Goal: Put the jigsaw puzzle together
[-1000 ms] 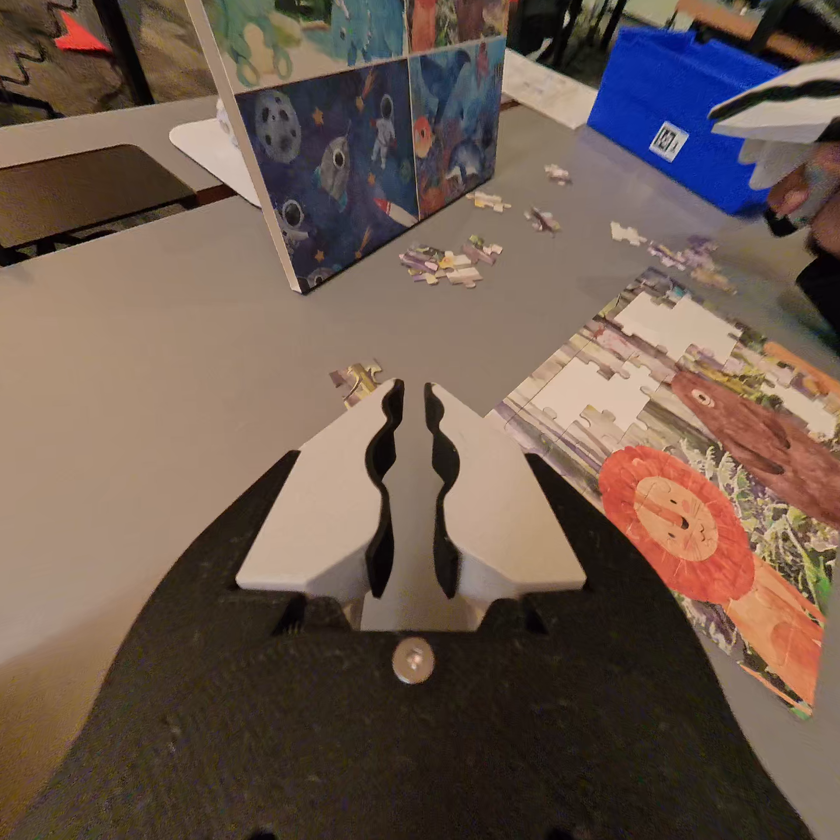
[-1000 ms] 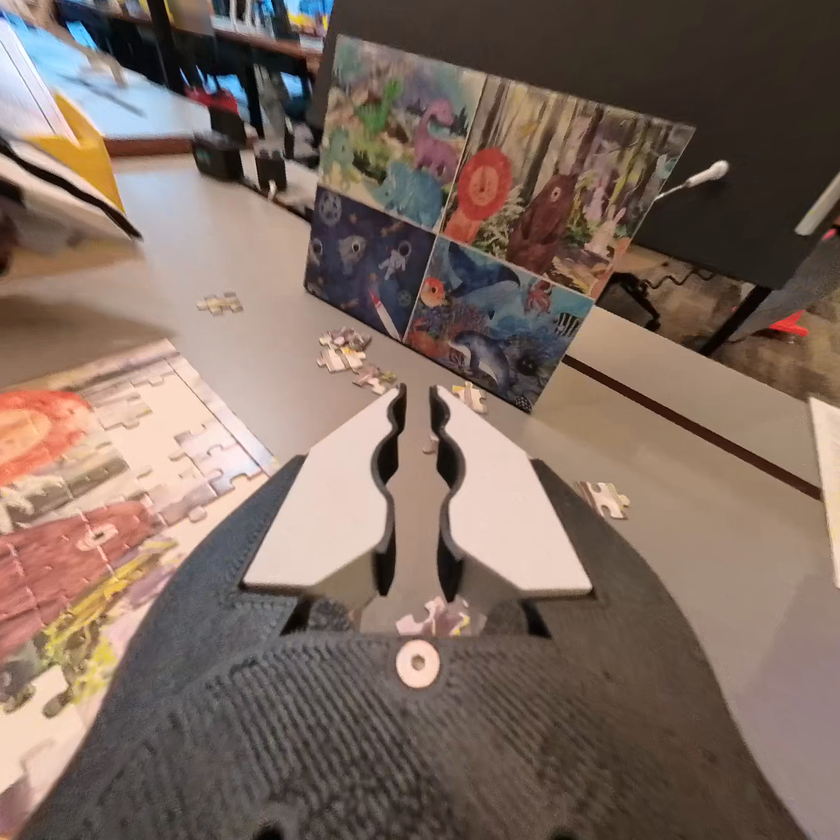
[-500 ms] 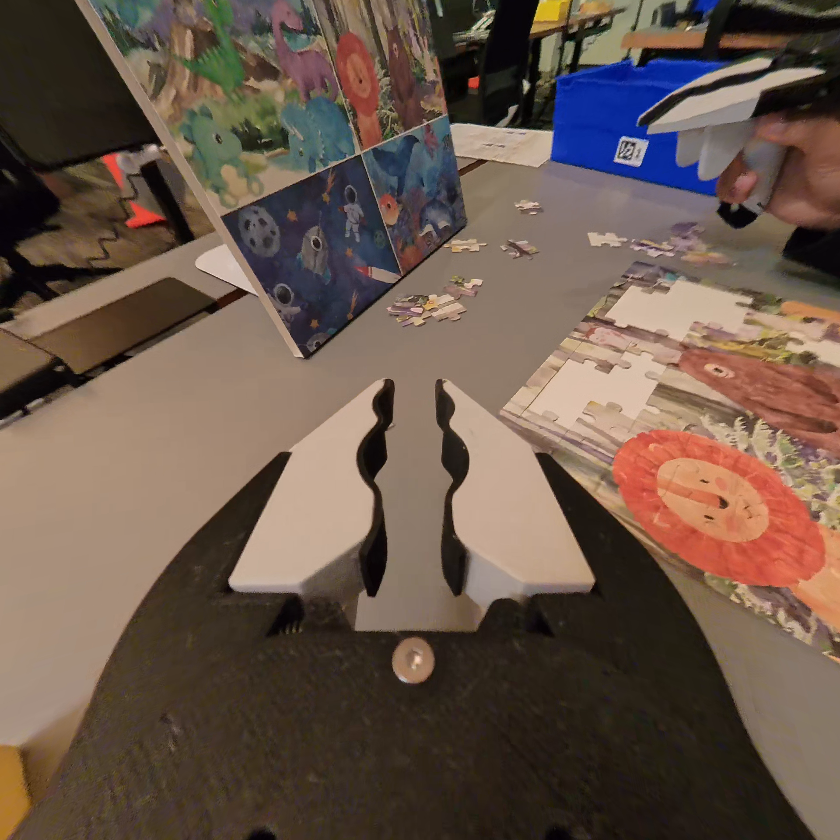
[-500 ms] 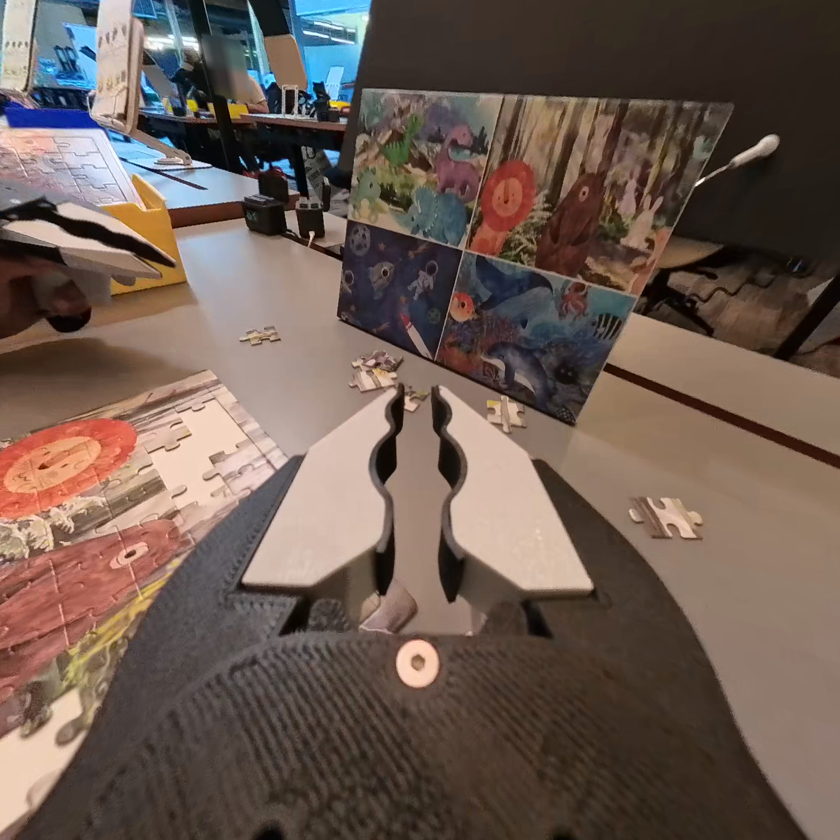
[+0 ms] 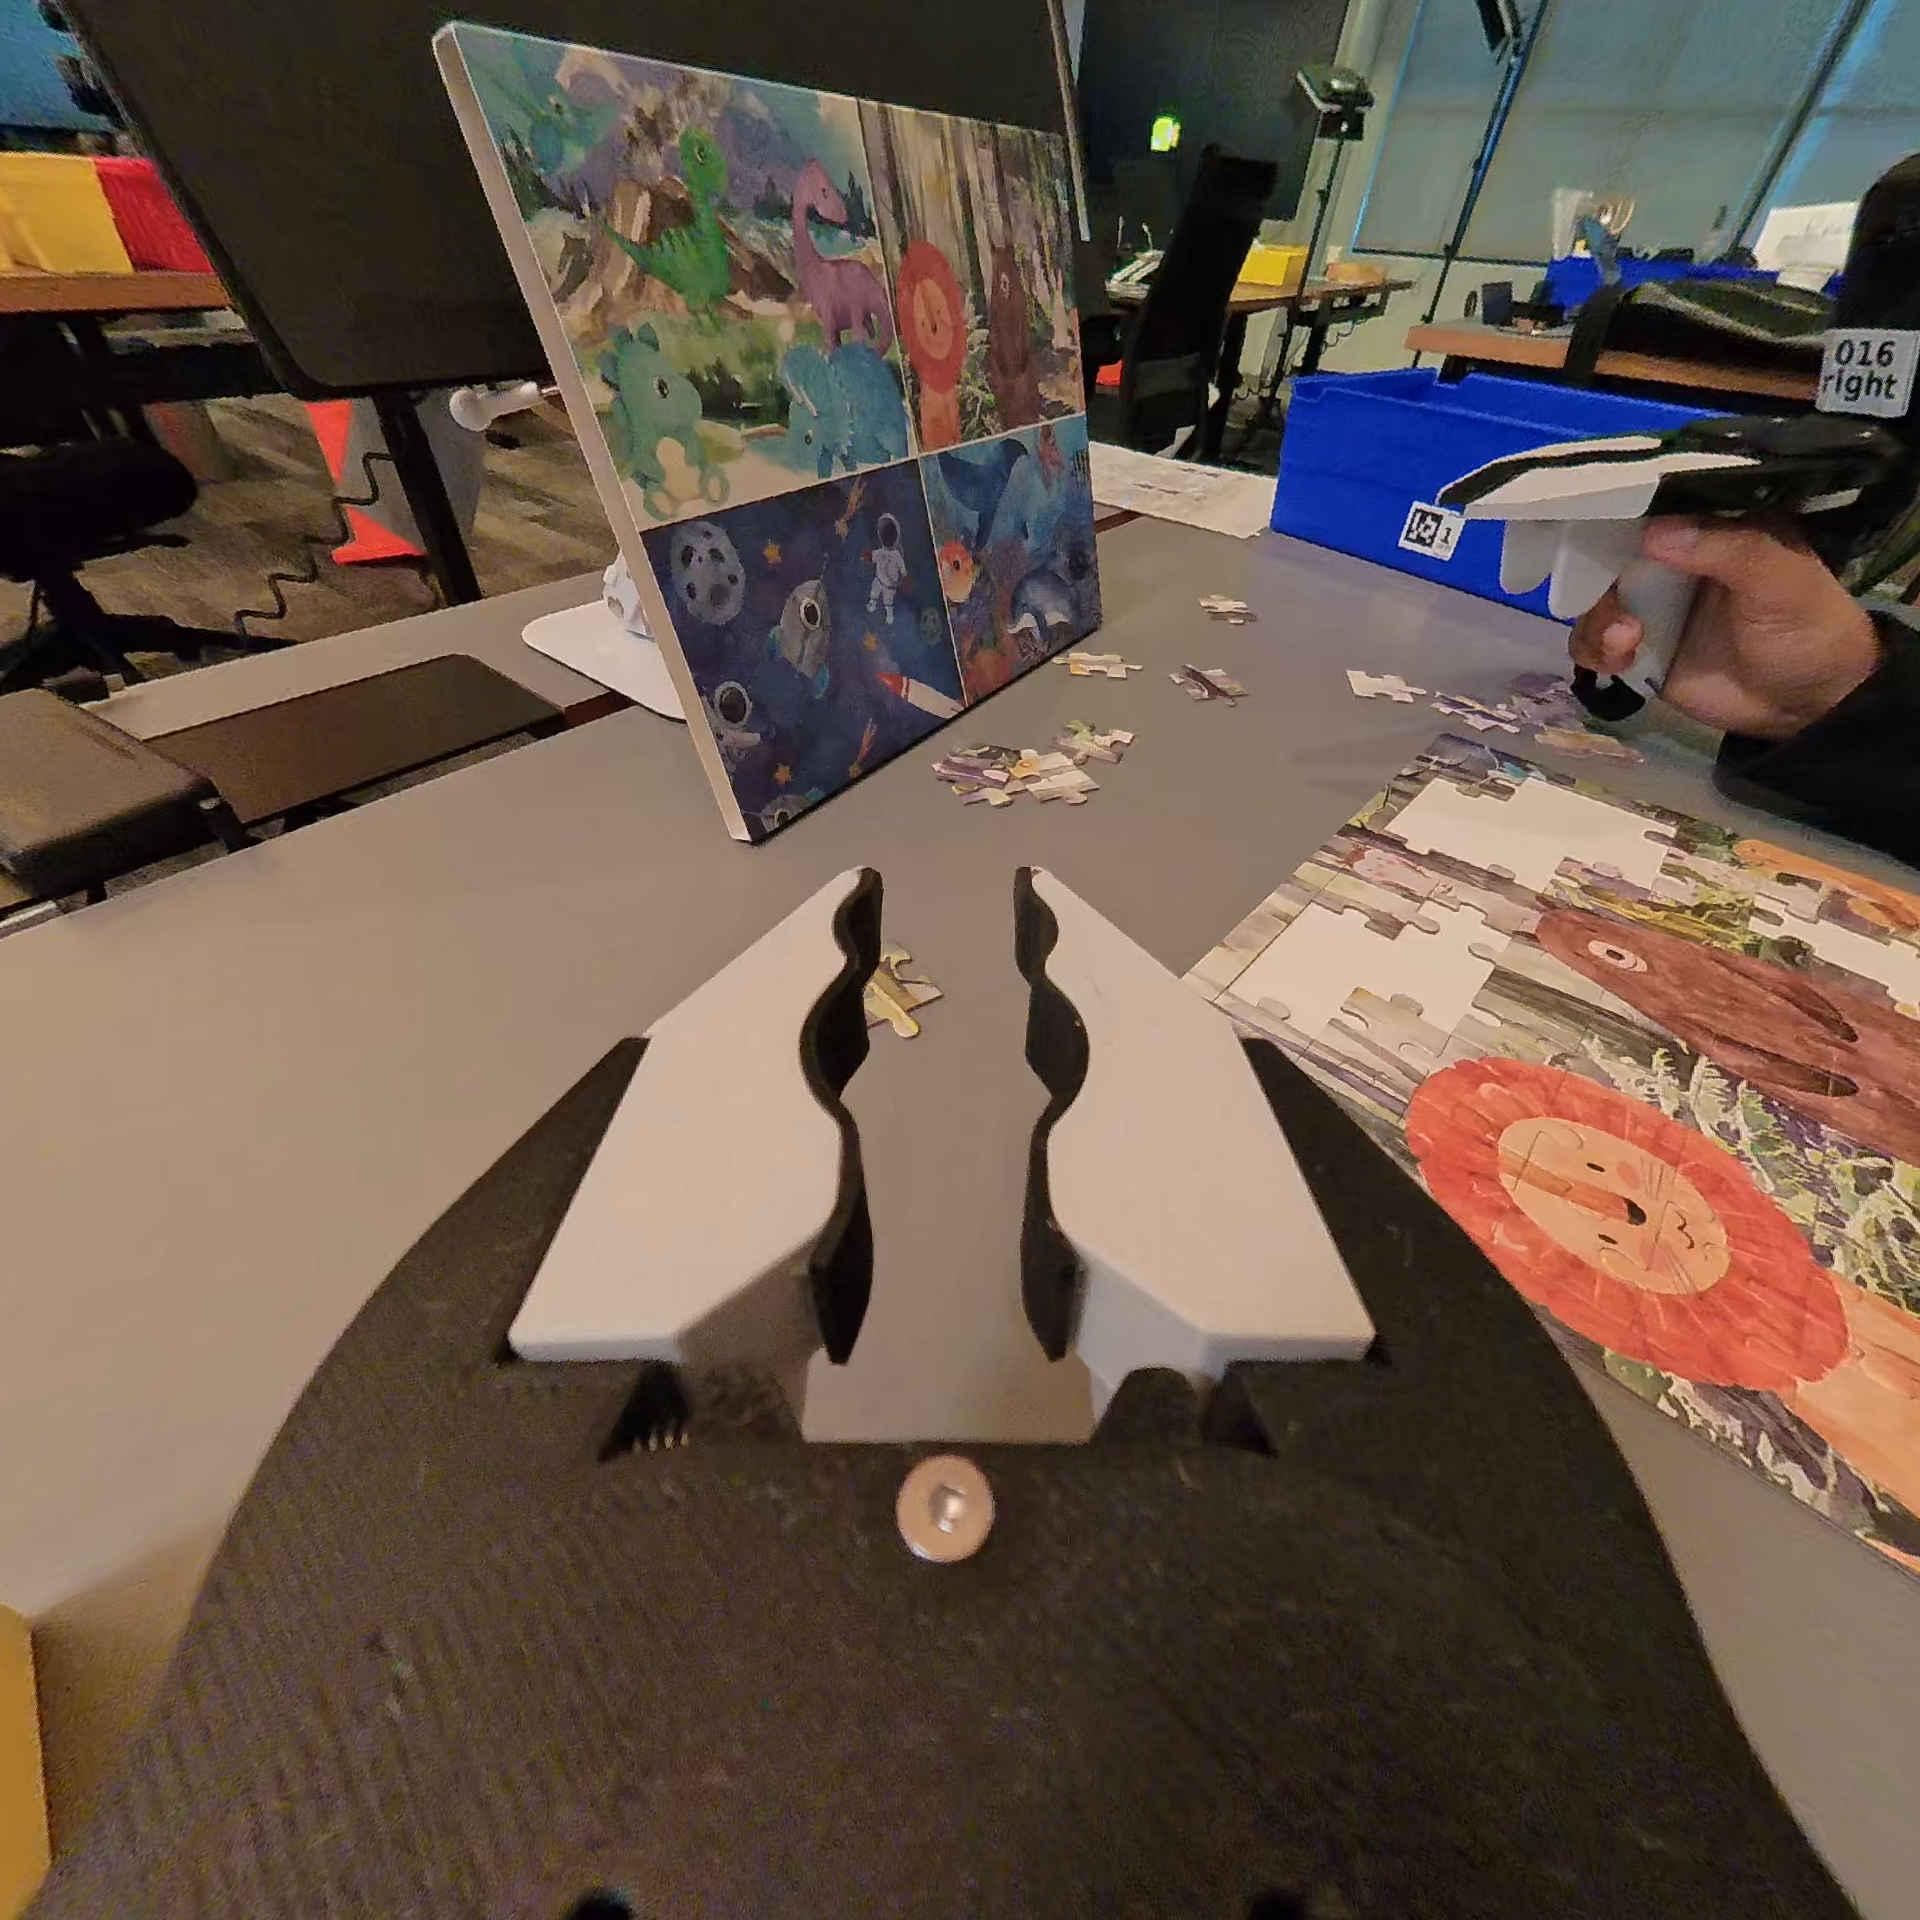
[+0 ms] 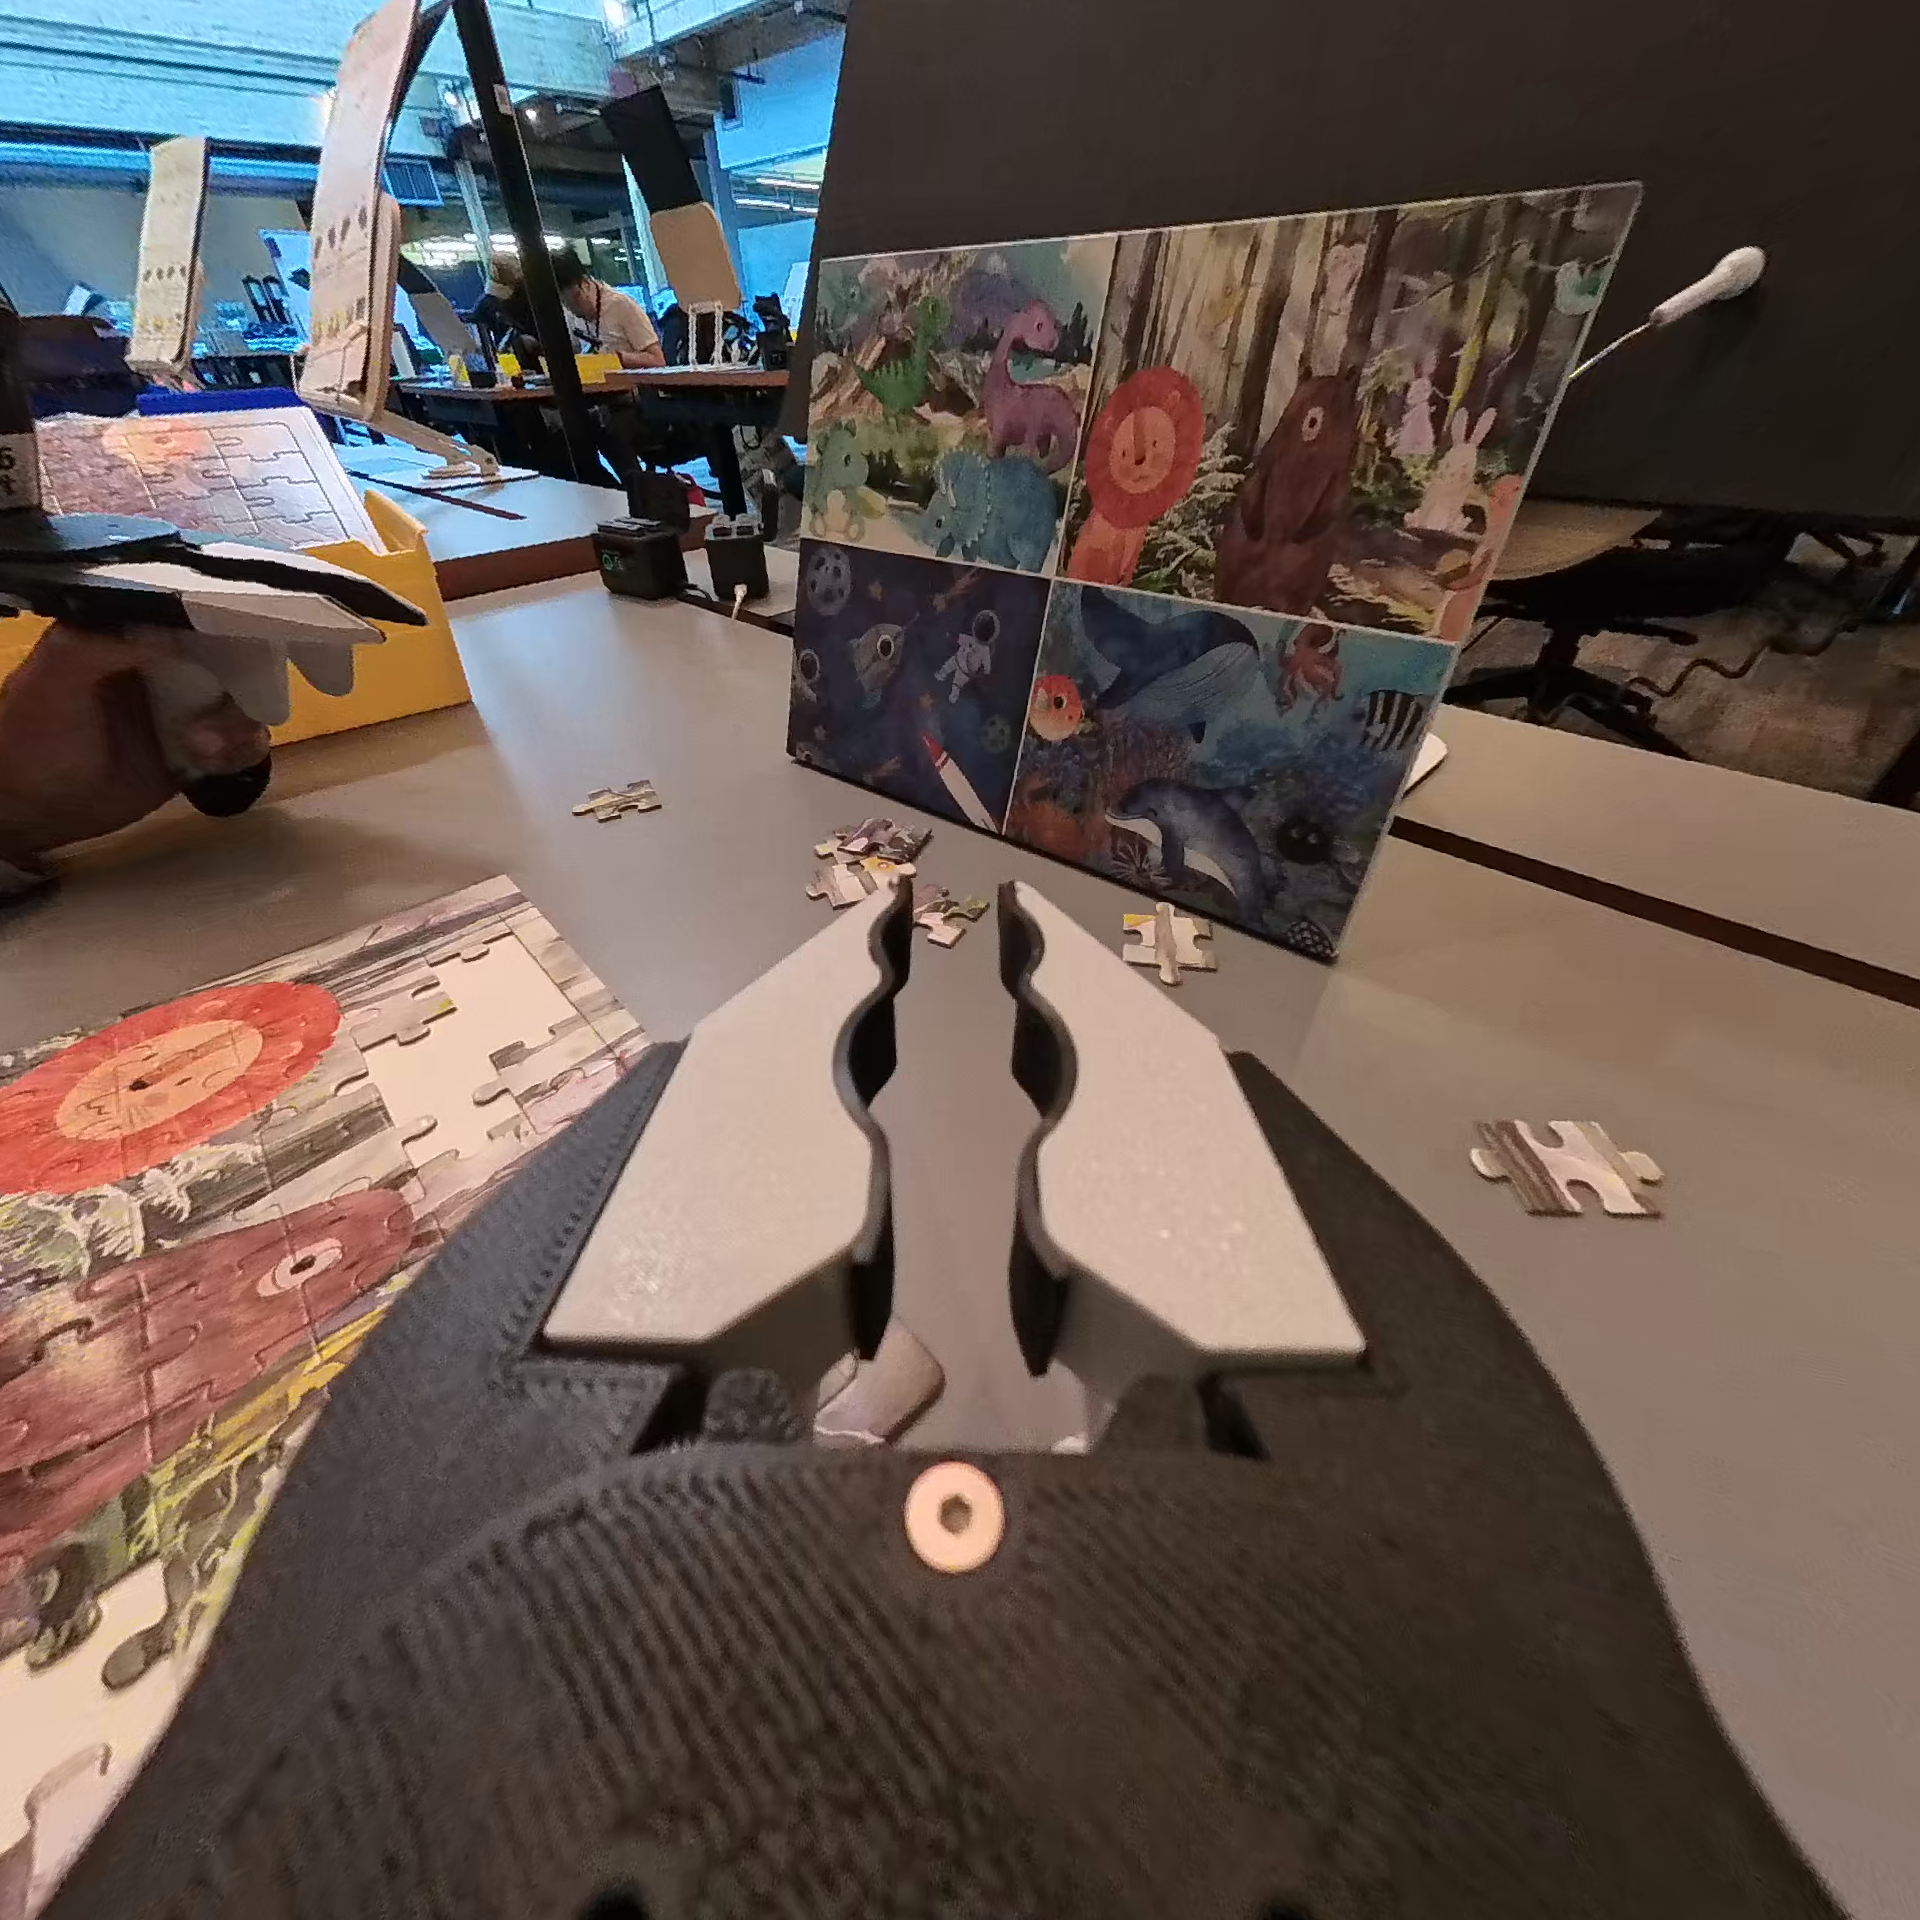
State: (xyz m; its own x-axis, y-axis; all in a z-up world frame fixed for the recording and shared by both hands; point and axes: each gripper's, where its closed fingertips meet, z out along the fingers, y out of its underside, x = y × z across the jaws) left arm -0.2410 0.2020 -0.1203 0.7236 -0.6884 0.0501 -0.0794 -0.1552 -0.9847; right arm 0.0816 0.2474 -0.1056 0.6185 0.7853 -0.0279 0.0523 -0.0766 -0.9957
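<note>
White gaps remain in the mostly assembled lion-and-bear puzzle point(image 5: 1621, 1091) on the grey table point(image 5: 312, 1039); loose pieces point(image 5: 1023, 769) await. Left gripper point(image 5: 948, 914) and right gripper point(image 6: 956, 914) hover slightly spread, empty.

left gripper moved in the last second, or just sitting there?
Yes. The left gripper tilted up and pulled back: the loose puzzle piece, earlier just beyond its left fingertip, now shows between the fingers, and more of the picture board is in view.

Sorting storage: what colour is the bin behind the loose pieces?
Blue bin, clearest in the left wrist view.
</note>
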